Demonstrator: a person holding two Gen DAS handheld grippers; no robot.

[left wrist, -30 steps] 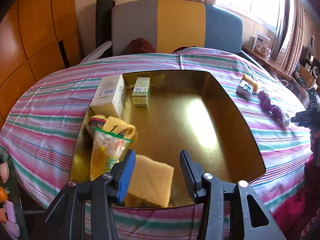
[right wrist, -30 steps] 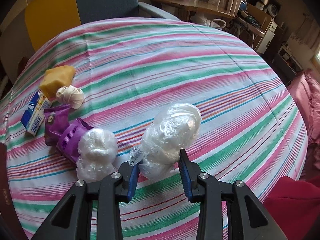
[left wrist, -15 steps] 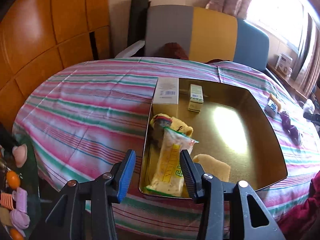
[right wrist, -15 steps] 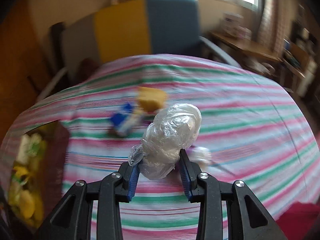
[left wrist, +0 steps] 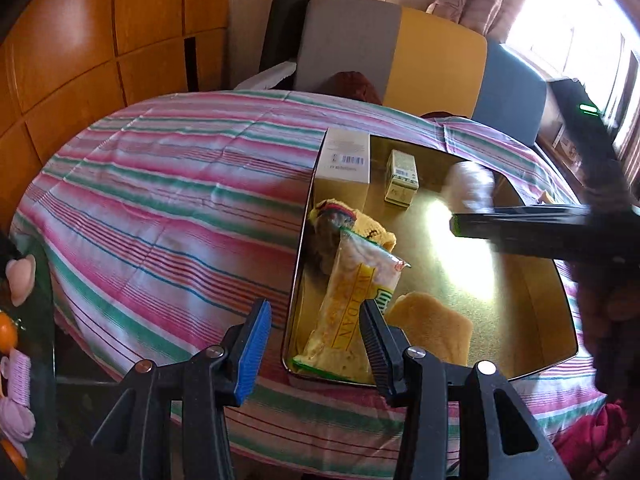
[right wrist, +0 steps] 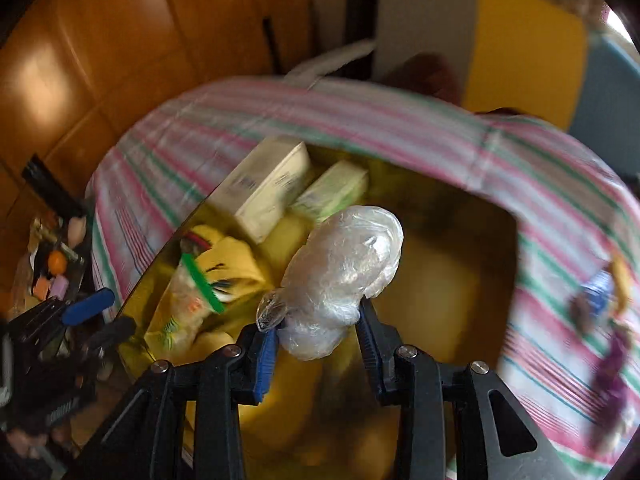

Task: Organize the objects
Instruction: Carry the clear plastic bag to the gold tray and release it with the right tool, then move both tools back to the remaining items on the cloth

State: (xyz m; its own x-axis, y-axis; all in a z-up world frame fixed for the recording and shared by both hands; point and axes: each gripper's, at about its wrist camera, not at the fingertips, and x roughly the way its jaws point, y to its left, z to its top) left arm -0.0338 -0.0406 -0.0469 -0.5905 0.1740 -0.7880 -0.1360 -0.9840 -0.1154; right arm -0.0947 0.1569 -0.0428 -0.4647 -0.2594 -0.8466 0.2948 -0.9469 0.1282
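Right gripper clamped on crinkled clear plastic-wrapped bundle, hanging above shiny gold rectangular tray.
Left gripper jaws apart, empty, at tray's near edge.
Risks: pinch only on bundle's lower end, slick film could slip out; release may knock small green-white carton.

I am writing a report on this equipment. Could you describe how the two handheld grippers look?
Both are black plastic. The left gripper has two angular fingers with silver screws at the joints; one pad is blue, the other black and ribbed. The right gripper is built the same, with one blue pad. From the left camera its body is blurred and shows a small green light.
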